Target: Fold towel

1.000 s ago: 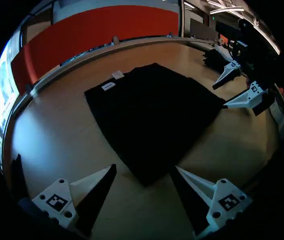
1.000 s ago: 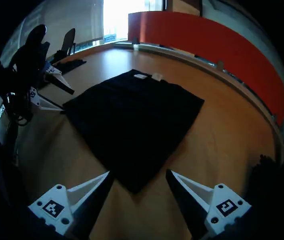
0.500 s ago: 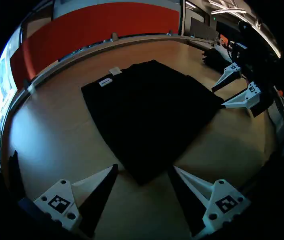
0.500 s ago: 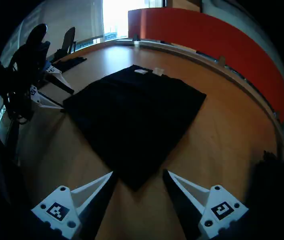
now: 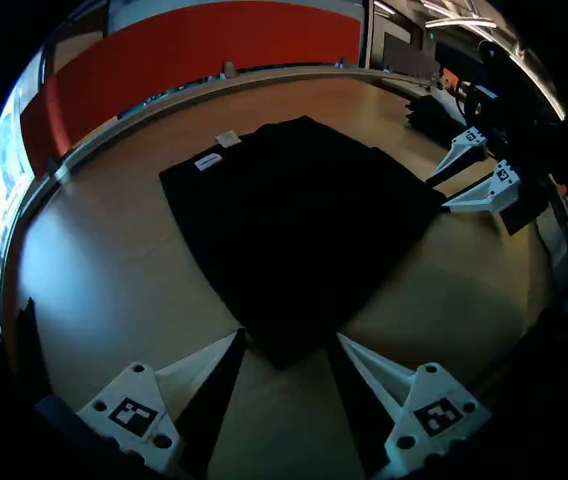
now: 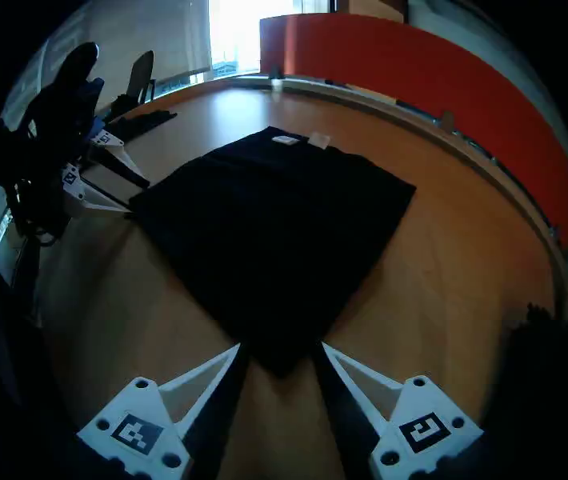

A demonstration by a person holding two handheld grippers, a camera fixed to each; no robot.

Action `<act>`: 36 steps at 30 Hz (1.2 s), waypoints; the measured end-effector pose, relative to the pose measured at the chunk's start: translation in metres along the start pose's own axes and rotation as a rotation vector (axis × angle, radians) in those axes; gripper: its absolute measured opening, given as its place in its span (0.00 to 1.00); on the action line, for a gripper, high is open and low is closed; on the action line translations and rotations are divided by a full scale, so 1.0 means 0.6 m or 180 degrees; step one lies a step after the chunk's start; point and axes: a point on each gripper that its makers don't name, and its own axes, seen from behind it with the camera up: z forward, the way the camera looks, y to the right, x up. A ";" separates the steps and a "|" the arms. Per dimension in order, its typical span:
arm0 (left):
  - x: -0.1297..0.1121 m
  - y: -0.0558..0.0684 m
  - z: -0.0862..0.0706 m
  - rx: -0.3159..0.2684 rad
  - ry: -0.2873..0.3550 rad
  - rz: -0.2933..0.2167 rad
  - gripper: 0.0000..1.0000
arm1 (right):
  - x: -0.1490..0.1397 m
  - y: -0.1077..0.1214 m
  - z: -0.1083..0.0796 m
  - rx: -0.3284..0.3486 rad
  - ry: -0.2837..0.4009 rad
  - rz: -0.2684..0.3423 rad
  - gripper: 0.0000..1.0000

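Towel [image 5: 300,232], black and spread flat, lay on the wooden worktop [image 5: 108,264] with one corner pointing at each camera. In the left gripper view, the left gripper [image 5: 288,334] sat low at the near corner. Its fingers were moderately apart on either side of the tip, and whether they touched the cloth could not be told. The right gripper [image 5: 436,196] showed at the towel's corner on the right, its two white fingers also parted there. Two small white tags [image 5: 208,162] lay at the far corner.

In the right gripper view, the towel [image 6: 272,232] again came to a point between the right gripper's [image 6: 281,346] parted fingers. The left gripper [image 6: 139,198] was at the corner on the left. A red panel [image 6: 444,72] ran along the far edge of the worktop [image 6: 452,264], and a dark bundle [image 6: 144,124] lay beyond the left gripper.
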 end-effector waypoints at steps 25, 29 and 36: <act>0.027 -0.002 -0.020 0.0106 0.0020 -0.0096 0.10 | 0.031 -0.021 -0.022 0.0051 0.0123 0.0038 0.15; 0.041 -0.005 -0.038 0.0125 0.0059 -0.0119 0.10 | 0.054 -0.023 -0.037 0.0036 0.0217 0.0069 0.15; 0.070 -0.009 -0.077 0.0156 0.0144 -0.0168 0.10 | 0.089 -0.035 -0.068 0.0033 0.0343 0.0057 0.15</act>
